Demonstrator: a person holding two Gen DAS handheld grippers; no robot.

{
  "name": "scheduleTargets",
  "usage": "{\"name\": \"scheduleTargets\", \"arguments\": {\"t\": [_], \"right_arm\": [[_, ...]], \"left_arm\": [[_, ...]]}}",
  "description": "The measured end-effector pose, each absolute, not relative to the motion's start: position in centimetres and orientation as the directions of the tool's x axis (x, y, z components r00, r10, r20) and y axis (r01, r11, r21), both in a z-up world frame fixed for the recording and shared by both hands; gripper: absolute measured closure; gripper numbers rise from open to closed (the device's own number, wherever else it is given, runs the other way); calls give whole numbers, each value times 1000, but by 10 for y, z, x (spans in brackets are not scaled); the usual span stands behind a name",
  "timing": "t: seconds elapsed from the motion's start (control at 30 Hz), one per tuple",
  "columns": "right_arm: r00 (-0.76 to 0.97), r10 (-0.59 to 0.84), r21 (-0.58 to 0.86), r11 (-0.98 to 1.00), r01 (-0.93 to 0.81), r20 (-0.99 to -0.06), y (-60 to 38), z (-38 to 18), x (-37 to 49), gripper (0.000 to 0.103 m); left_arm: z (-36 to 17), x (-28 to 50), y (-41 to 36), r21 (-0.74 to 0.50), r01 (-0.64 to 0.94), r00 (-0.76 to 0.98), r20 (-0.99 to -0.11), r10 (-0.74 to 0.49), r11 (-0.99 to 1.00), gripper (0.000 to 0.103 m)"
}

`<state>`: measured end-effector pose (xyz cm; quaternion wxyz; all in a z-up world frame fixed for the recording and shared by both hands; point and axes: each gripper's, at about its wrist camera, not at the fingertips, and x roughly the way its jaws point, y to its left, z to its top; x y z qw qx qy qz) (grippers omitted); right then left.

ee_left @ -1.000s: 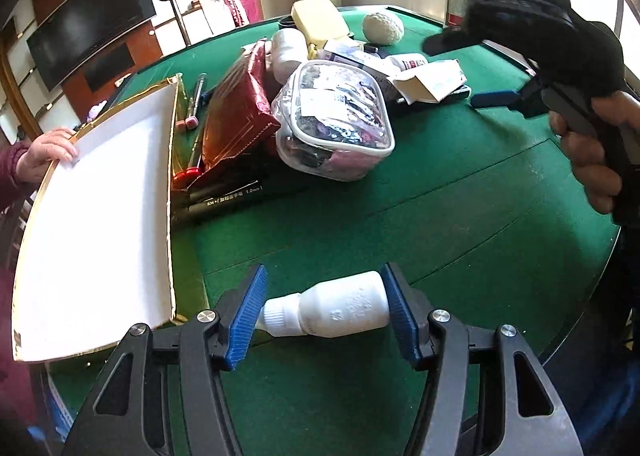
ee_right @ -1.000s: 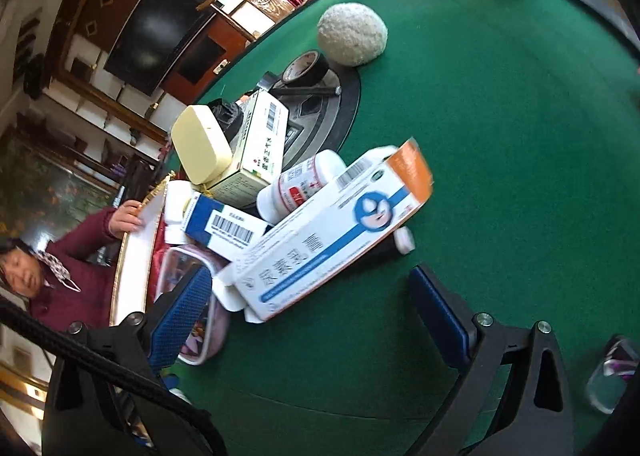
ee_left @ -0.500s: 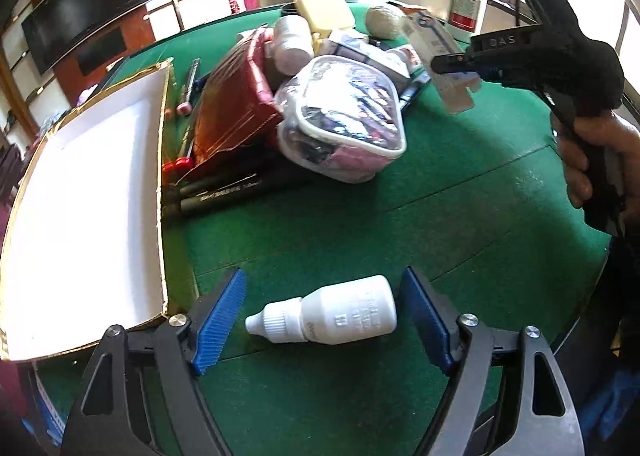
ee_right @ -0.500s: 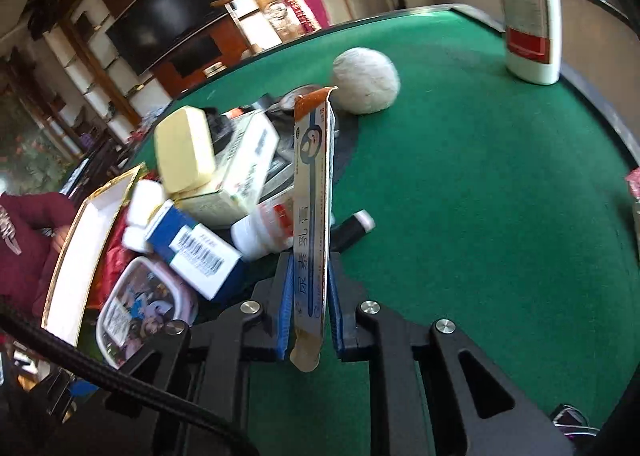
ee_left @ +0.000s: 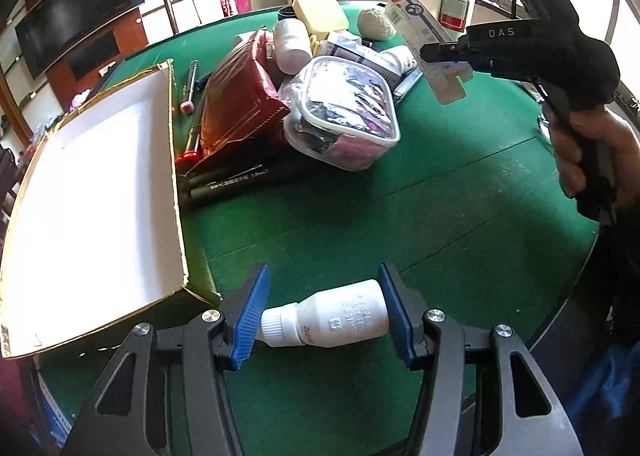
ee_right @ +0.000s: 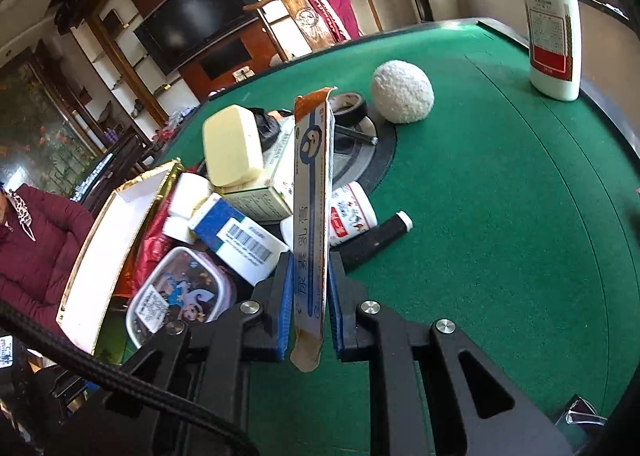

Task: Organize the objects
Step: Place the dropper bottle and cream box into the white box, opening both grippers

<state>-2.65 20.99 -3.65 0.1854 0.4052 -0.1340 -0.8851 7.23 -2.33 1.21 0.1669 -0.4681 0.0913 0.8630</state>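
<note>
My left gripper (ee_left: 326, 310) is shut on a small white bottle (ee_left: 336, 320), held lying sideways, cap to the left, above the green table (ee_left: 440, 215). A white box with a gold rim (ee_left: 92, 199) lies open to its left. My right gripper (ee_right: 308, 304) is shut on a long white, blue and orange carton (ee_right: 312, 215), held on edge above the pile; the carton also shows in the left wrist view (ee_left: 424, 43), lifted above the table. The pile holds a clear zip pouch (ee_left: 344, 111), a red packet (ee_left: 240, 103) and black markers (ee_left: 236, 181).
A yellow sponge block (ee_right: 232, 147), a blue-white box (ee_right: 236, 240), a small pill bottle (ee_right: 348, 215), a tape roll (ee_right: 352, 107) and a white fuzzy ball (ee_right: 402, 91) lie at the pile's far side. A tall white bottle (ee_right: 554, 39) stands at the table's far edge. A person in maroon (ee_right: 36, 240) sits beyond the box.
My right gripper closed on the carton and lifted it off the pile. My left gripper let the bottle lie on the table, then closed on it again. The hand on the box has gone.
</note>
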Motion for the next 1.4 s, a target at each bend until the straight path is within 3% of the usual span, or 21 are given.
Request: {"name": "scheduleTargets", "arguments": {"t": [0.47,0.8,1.1,1.4], "right_arm": [[-620,-448,385,-890,243,-644,203,-31,-23,90],[-510,-573,421,-819,389,-642,146,-18,-13,89],[-350,-646,426,-734,529,-678,52,-7,-6,89],[-335,-638,382,-720,579,-694,10,-4,-6,89]], "left_arm": [[41,68,-44,-97,-335,-558,-781,280,-937,53],[70,60,-110,-157,-189,-644,-726,243,-969,54],[63,32,-161,-192,-97,-655,-727,208,-977,54],[47,17,-200,-253,-40,-639,-737,219,-967,56]]}}
